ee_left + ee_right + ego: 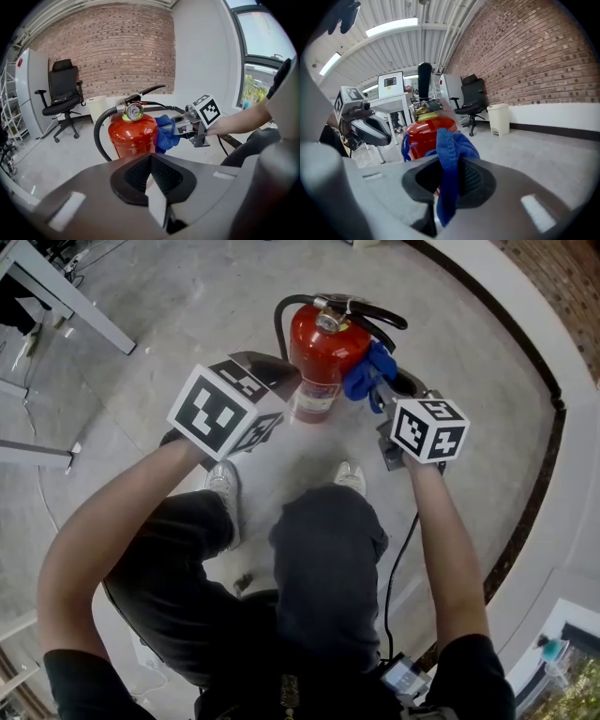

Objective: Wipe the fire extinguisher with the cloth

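Note:
A red fire extinguisher [319, 357] with a black hose and handle stands upright on the floor in front of my feet. A blue cloth [367, 371] is pressed against its right shoulder, clamped in my right gripper [382, 395]. In the right gripper view the cloth [449, 154] bunches between the jaws with the red extinguisher [426, 129] just behind it. My left gripper [281, 381] is shut and empty, close to the cylinder's left side. In the left gripper view the extinguisher [132, 136] stands just past the shut jaws, with the cloth [165, 133] and right gripper [180, 126] on its right.
Pale stone floor all round. A white table leg [70, 301] crosses the upper left. A curved dark strip and white ledge [553, 399] run along the right. A black office chair [63, 93] and a white bin [98, 105] stand by the brick wall.

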Demonstrator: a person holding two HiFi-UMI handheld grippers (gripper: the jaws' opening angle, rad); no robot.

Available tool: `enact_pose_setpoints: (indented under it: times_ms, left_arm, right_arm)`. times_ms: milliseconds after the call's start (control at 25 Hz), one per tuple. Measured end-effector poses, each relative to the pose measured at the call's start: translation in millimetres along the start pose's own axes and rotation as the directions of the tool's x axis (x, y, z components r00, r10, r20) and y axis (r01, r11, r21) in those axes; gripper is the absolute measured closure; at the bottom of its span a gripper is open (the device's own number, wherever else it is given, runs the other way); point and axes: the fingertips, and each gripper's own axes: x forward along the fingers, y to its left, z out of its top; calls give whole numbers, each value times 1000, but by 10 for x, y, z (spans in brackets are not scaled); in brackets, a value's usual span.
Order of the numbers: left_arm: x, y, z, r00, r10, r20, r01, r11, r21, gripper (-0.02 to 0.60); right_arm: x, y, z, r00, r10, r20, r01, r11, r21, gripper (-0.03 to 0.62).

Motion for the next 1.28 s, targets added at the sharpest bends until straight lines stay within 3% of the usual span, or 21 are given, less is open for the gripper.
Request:
enact_pose_setpoints:
  times_ms: [160, 480, 1000, 1160, 1280]
  left_arm:
    - [-98, -50, -106, 999, -10, -32, 11, 999, 41, 575]
    - [-327, 0, -137, 998, 27, 50, -27, 1000, 10, 576]
    - [-528, 450, -581, 988, 118, 104, -112, 992, -65, 577]
    - [-495, 511, -837, 990, 112, 86, -104, 991, -87, 577]
    - [-524, 655, -970, 989, 132, 63, -126, 987, -99, 575]
  right_arm:
    - [-87, 385, -19, 998, 58, -19, -59, 997, -49, 533]
    - [9, 915, 30, 993, 92, -72, -100, 988, -118, 533]
    - [623, 1506, 123, 990, 2, -144, -33, 978, -207, 533]
    - [864, 1591, 116, 992, -24, -127, -1, 980, -198, 533]
    - [1026, 1604, 172, 995, -87, -54, 75, 979, -190, 533]
